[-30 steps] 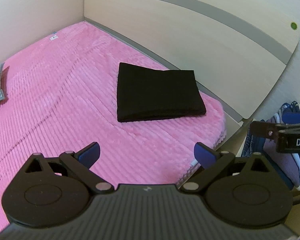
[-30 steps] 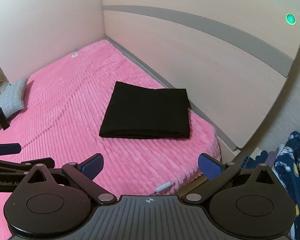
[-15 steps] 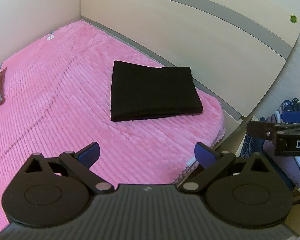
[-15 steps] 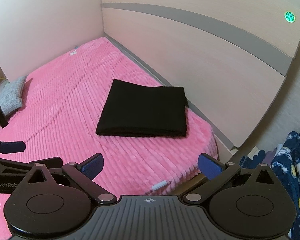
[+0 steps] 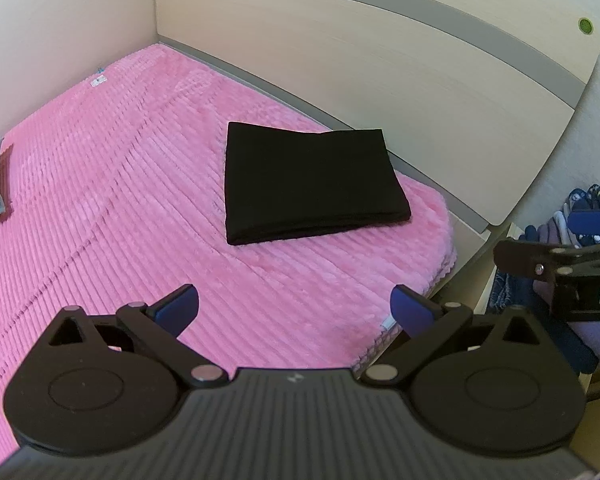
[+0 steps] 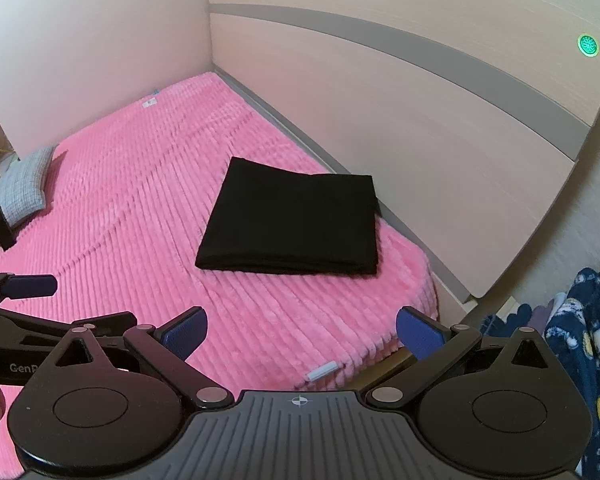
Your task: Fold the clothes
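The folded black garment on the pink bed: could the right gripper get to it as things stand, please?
Probably yes. The right gripper is open and empty, and only bare pink blanket lies between it and the folded black garment, whose near edge is unobstructed.

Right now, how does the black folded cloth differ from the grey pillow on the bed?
The black cloth is plain, flat and neatly folded; the grey pillow is checked and puffy. The cloth lies near the headboard; the pillow lies at the bed's far left side, with a small dark object on it. Both rest on the pink blanket.
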